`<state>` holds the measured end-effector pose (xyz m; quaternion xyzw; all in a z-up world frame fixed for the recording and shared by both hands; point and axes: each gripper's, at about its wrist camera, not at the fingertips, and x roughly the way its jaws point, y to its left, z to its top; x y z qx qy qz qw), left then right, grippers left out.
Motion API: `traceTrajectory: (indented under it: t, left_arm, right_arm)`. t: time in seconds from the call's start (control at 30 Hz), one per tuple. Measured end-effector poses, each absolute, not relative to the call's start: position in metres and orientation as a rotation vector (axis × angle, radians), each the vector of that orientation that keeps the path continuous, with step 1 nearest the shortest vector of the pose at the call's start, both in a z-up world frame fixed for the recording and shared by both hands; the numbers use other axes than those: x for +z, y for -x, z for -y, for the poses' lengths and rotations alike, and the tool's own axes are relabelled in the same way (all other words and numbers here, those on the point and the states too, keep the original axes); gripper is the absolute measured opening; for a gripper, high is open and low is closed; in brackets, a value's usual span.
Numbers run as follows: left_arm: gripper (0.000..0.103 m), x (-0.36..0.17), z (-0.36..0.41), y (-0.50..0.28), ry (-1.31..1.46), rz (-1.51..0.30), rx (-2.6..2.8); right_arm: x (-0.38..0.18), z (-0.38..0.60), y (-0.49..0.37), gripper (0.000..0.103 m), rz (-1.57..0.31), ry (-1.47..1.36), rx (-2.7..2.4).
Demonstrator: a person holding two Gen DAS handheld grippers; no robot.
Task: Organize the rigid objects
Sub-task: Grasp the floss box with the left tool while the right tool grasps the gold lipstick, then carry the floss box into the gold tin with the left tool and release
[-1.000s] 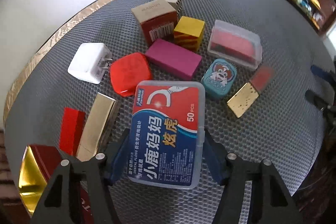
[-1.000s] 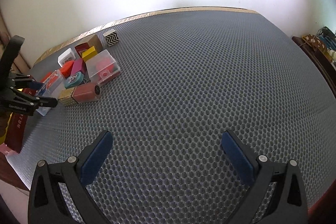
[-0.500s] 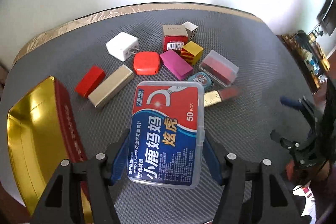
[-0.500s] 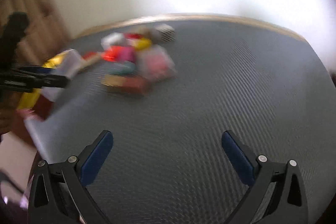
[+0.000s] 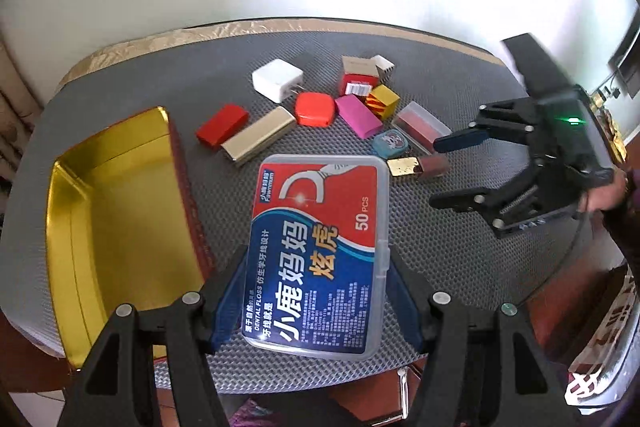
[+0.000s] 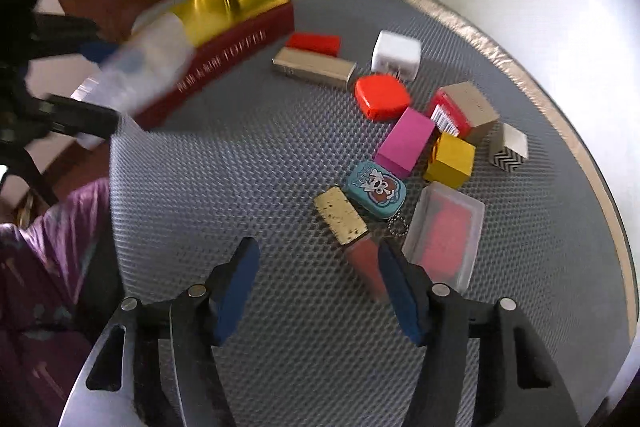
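My left gripper (image 5: 318, 267) is shut on a clear dental floss box (image 5: 316, 255) with a red and blue label, held above the grey mat beside an open gold tin (image 5: 120, 207) with red sides. That box shows blurred in the right wrist view (image 6: 148, 63), over the tin (image 6: 240, 39). My right gripper (image 6: 318, 251) points down at the cluster with its jaws closing. A gold-capped lip gloss tube (image 6: 352, 231) lies just inside its right finger (image 6: 400, 291), unpressed. In the left wrist view the right gripper (image 5: 452, 169) hangs right of the tube (image 5: 420, 167).
The cluster holds a teal tin (image 6: 376, 189), a clear case with a red insert (image 6: 444, 235), a pink box (image 6: 406, 141), a yellow box (image 6: 450, 159), a red case (image 6: 382, 95), a white charger (image 6: 396, 57), a gold bar (image 6: 314, 67) and a red block (image 6: 314, 43). A purple sleeve (image 6: 52, 247) is at left.
My left gripper has risen and drawn back with the floss box, bringing the gold tin into view. My right gripper has swung and rolled over to the cluster, and its jaws have narrowed.
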<state>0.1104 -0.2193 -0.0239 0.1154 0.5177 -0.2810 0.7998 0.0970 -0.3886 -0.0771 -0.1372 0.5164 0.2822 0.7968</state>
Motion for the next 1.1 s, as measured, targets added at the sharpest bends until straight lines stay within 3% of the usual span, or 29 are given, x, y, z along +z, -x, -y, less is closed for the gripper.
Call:
traceTrajectory:
  t: [0.17,0.27,0.37,0.73,0.8,0.9,1.1]
  left_arm:
    - [0.066,-0.019,0.210,-0.113,-0.222,-1.115,-0.604]
    - [0.066,-0.015,0.205,-0.114,-0.214,-1.112,-0.602]
    - [0.066,-0.013,0.202,-0.115,-0.204,-1.107,-0.601]
    - [0.066,-0.009,0.199,-0.111,-0.205,-1.099,-0.595]
    - [0.066,-0.007,0.198,-0.109,-0.206,-1.097,-0.592]
    - [0.066,-0.003,0.192,-0.109,-0.200,-1.084,-0.576]
    - [0.066,0.010,0.169,-0.113,-0.166,-1.037,-0.532]
  right_arm:
    - [-0.090,0.385,-0.108,0.058,-1.165,0.328,0.631]
    - [-0.098,0.383,-0.117,0.049,-1.190,0.363,0.605]
    - [-0.098,0.385,-0.126,0.029,-1.210,0.355,0.573]
    - [-0.112,0.378,-0.138,0.036,-1.284,0.393,0.523]
    - [-0.118,0.376,-0.143,0.033,-1.296,0.386,0.528]
    - [-0.113,0.382,-0.141,0.019,-1.279,0.334,0.507]
    - [-0.100,0.389,-0.110,0.019,-1.204,0.159,0.494]
